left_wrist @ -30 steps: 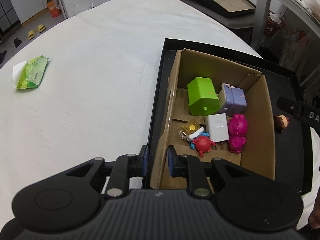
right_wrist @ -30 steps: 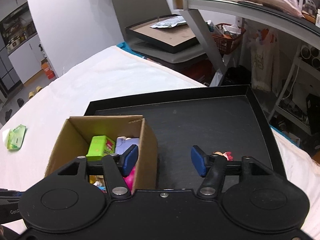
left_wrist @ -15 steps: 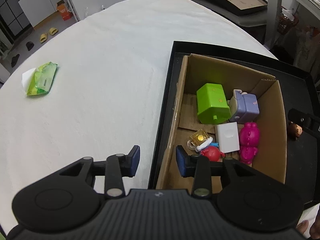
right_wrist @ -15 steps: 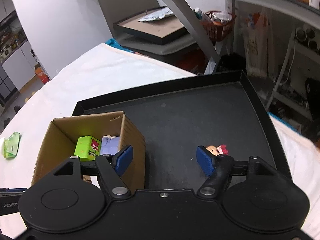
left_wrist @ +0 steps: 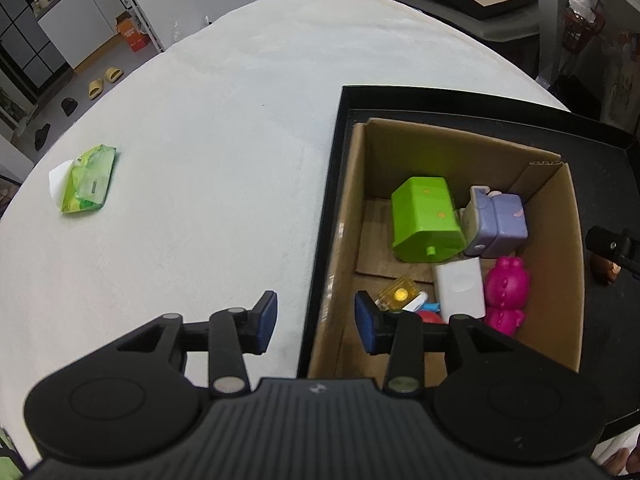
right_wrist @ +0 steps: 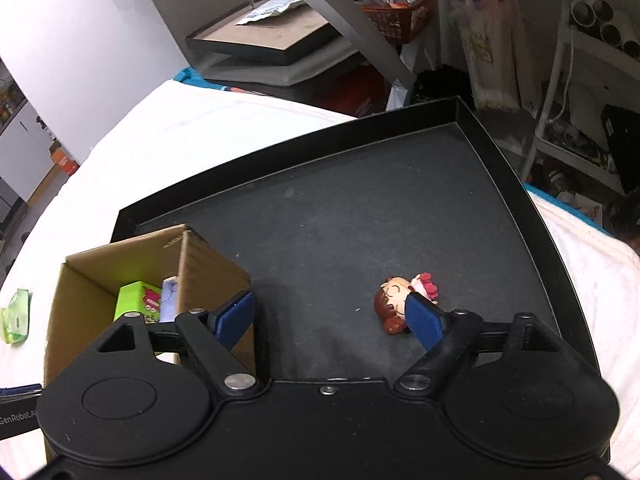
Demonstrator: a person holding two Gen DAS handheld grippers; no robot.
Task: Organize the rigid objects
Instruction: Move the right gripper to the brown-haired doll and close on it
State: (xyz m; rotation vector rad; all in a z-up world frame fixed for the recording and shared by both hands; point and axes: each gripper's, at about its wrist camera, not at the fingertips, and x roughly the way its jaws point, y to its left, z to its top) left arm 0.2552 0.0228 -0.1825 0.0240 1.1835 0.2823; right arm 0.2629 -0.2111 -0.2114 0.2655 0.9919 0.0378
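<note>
The left gripper (left_wrist: 316,322) is opening, its jaws spreading off the cardboard box's (left_wrist: 338,240) left wall. The right gripper (right_wrist: 332,318) is closing in on the doll figurine (right_wrist: 394,300) on the black tray (right_wrist: 400,216).

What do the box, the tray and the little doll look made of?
Box: corrugated cardboard, matte brown; fluting shows along the cut top edge.
Tray: black, dull floor with a smoother rim; likely plastic or coated metal, can't tell which.
Doll: probably moulded plastic or vinyl, painted, with a slight sheen.

White wall (right_wrist: 80,40), grey floor (left_wrist: 80,80) with yellow slippers (left_wrist: 105,81), white cabinets (left_wrist: 76,28), cluttered metal shelving (right_wrist: 580,80)
</note>
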